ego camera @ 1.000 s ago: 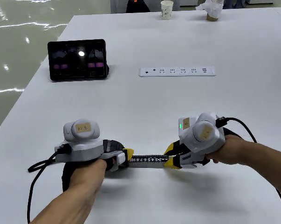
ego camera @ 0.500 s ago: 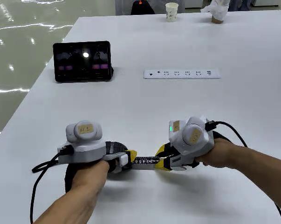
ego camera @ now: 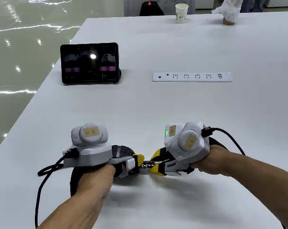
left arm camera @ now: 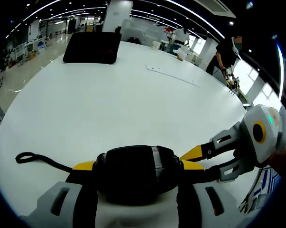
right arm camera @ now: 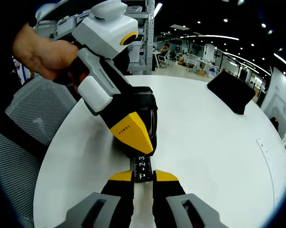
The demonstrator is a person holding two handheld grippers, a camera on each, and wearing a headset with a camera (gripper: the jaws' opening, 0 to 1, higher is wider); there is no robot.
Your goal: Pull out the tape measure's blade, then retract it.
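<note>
Jaws of my left gripper (ego camera: 136,161) are clamped on the tape measure (left arm camera: 133,175) at the table's (ego camera: 182,109) near edge. Right gripper (right arm camera: 143,178) jaws pinch the blade (right arm camera: 142,165). Little blade shows, so I judge retraction nearly complete.

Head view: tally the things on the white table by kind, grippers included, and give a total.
Grippers: 2, left gripper and right gripper
Tape measure: 1
Tablet: 1
Power strip: 1
Cups: 2, paper cup and a cup under crumpled white paper
Total: 7
</note>
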